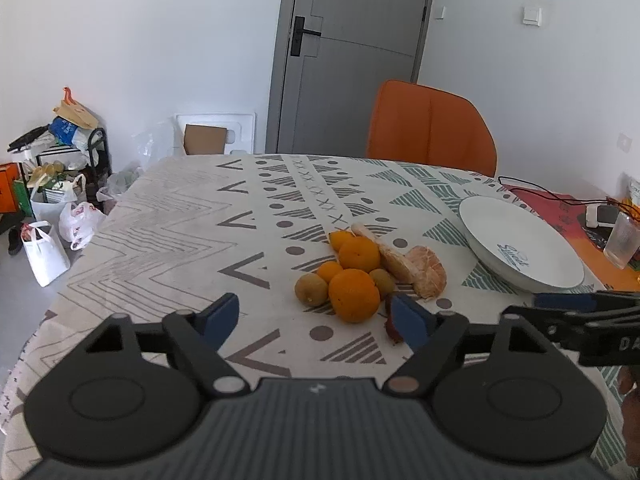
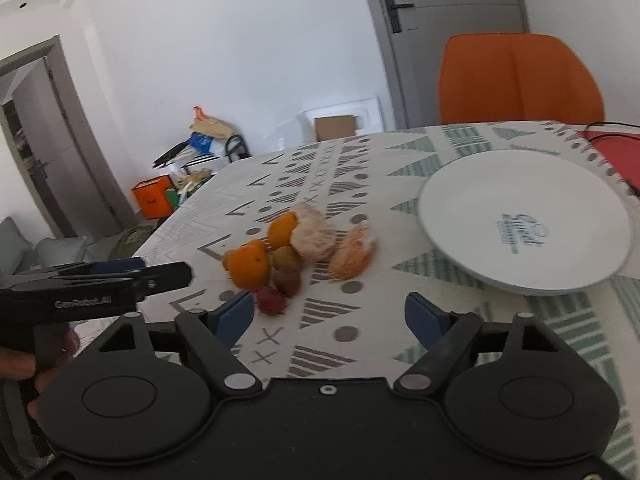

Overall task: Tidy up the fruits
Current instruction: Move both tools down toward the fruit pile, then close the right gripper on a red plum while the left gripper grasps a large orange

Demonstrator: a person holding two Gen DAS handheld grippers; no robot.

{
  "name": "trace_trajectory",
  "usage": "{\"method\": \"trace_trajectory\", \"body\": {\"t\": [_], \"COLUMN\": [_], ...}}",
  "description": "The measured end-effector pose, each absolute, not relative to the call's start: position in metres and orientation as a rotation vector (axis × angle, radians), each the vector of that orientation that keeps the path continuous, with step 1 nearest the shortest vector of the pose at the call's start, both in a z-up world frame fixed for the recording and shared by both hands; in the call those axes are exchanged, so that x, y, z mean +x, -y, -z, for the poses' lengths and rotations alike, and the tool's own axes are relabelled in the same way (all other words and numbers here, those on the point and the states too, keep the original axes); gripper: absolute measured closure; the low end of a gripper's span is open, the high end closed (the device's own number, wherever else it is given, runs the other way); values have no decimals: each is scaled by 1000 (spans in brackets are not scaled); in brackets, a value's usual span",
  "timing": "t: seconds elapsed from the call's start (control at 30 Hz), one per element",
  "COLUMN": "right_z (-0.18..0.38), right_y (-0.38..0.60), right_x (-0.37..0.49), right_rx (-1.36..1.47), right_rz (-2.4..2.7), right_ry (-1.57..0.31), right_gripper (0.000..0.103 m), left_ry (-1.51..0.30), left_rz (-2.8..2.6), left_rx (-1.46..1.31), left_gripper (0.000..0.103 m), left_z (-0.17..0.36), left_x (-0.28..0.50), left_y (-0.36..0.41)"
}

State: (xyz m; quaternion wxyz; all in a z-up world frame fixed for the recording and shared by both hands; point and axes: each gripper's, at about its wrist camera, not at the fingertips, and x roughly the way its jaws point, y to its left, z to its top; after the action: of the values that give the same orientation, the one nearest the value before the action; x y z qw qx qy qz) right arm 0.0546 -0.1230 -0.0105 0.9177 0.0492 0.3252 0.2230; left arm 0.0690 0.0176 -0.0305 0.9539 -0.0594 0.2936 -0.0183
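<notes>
A small heap of fruit lies mid-table: two large oranges [image 1: 354, 294] [image 1: 359, 253], smaller ones, kiwis [image 1: 311, 289], a peeled mandarin [image 1: 430, 270] and a dark red fruit [image 2: 270, 300]. An empty white plate [image 1: 532, 248] [image 2: 500, 200] sits to the right of the heap. My left gripper [image 1: 316, 316] is open just short of the nearest orange, nothing between its blue pads. My right gripper [image 2: 330, 314] is open too, facing bare cloth between the heap [image 2: 248, 266] and the plate. Each gripper shows at the edge of the other's view [image 1: 580, 308] [image 2: 120, 276].
An orange chair [image 1: 430, 128] stands at the table's far side. A plastic cup [image 1: 622, 240], a black cable and a red mat [image 1: 560, 208] sit at the right edge. Bags and a rack [image 1: 60, 200] crowd the floor on the left.
</notes>
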Motion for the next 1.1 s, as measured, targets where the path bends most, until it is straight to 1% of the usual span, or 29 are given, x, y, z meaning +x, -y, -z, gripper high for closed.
{"method": "trace_trajectory", "body": {"t": [0.1, 0.13, 0.2, 0.23, 0.3, 0.4, 0.53, 0.63, 0.73, 0.77, 0.8, 0.87, 1.1], "right_z": [15, 17, 21, 23, 27, 31, 35, 36, 37, 39, 41, 42, 39], "right_y": [112, 108, 101, 96, 89, 82, 78, 76, 76, 76, 73, 74, 85], "right_x": [60, 62, 65, 66, 69, 72, 77, 82, 85, 86, 90, 91, 92], "right_rx": [95, 90, 79, 74, 75, 70, 71, 62, 69, 68, 64, 69, 84], "right_rz": [-503, -517, -552, -568, -601, -625, -624, -619, -618, -613, -608, -606, -592], "right_ry": [-691, -701, -719, -728, -742, -769, -781, -780, -783, -788, -790, -787, -779], "right_gripper": [34, 35, 44, 46, 55, 63, 63, 64, 67, 71, 79, 82, 82], "left_ry": [-606, -610, -623, -633, -646, -651, -652, -643, -640, -640, -641, -640, -632], "left_rz": [43, 39, 25, 22, 18, 8, 4, 5, 10, 15, 20, 28, 74], "left_rx": [-145, -151, -160, -164, -167, -178, -191, -195, -200, -203, -204, -202, -197], "left_gripper": [23, 25, 29, 31, 32, 33, 36, 37, 37, 37, 37, 37, 37], "left_z": [36, 39, 44, 46, 50, 54, 56, 55, 55, 55, 55, 56, 58], "left_x": [72, 73, 75, 76, 79, 80, 82, 82, 83, 83, 84, 84, 89], "left_y": [-21, -23, -25, -27, -29, -32, -35, -37, -37, -37, -36, -34, -26]}}
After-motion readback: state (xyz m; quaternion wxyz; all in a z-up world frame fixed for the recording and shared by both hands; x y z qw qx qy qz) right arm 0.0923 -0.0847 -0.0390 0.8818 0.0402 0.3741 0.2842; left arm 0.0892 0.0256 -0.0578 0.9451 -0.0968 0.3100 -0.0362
